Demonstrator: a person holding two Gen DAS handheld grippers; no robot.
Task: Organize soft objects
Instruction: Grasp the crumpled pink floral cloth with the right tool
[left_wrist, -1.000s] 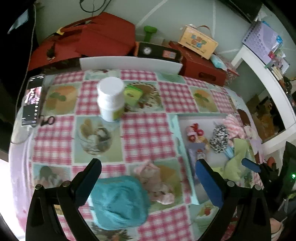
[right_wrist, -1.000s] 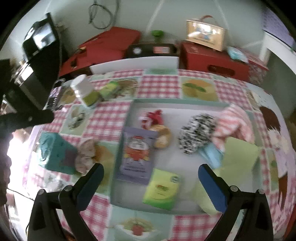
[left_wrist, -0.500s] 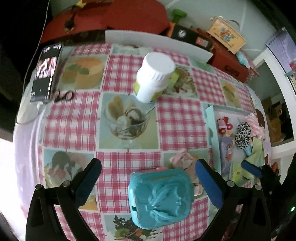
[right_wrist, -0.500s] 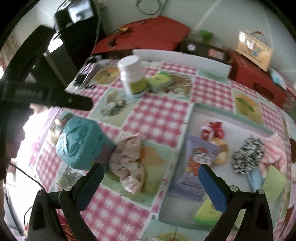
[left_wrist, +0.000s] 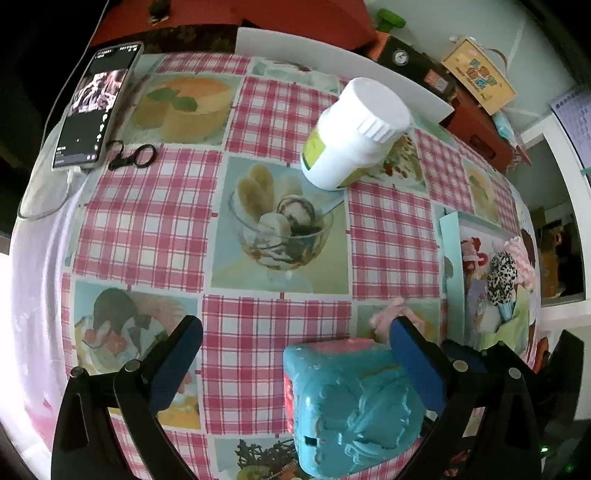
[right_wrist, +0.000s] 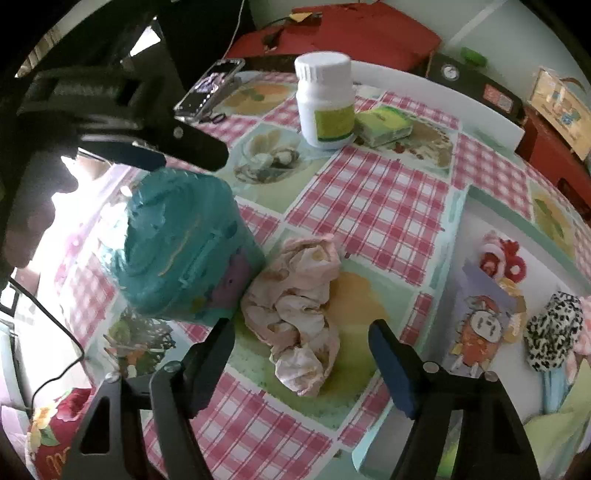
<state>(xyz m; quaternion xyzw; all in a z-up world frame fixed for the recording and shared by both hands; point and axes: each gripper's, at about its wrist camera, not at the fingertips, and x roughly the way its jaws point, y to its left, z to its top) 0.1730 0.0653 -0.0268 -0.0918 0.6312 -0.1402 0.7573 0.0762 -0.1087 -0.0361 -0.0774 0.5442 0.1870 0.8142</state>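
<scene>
Desk (left_wrist: 280, 306) w/ pink-check cloth printed w/ dessert pics. Landmark: teal box (right_wrist: 181, 251), standing near the desk's front-left part. Pale pink crumpled cloth (right_wrist: 299, 314) lies just right of the box, touching its lower side. Right tongs (right_wrist: 301, 354) hang over the cloth, jaws apart, one on each side of it, pads not pressing it; they've just been closing in. Left tongs (left_wrist: 295, 354) sit above the box, jaws wide apart, nothing gripped; right pad is at the box's top edge, contact unclear. White bottle (right_wrist: 325, 99) stands well behind the box, small green pack (right_wrist: 382, 125) just beside it. Phone (left_wrist: 96, 107) is at the far-left corner behind the box. Right of the box, past the cloth, a pale tray (right_wrist: 480, 206) holds more soft bits: spotted scrunchie (right_wrist: 554, 328), red hair tie (right_wrist: 511, 258), printed pouch (right_wrist: 480, 321).
</scene>
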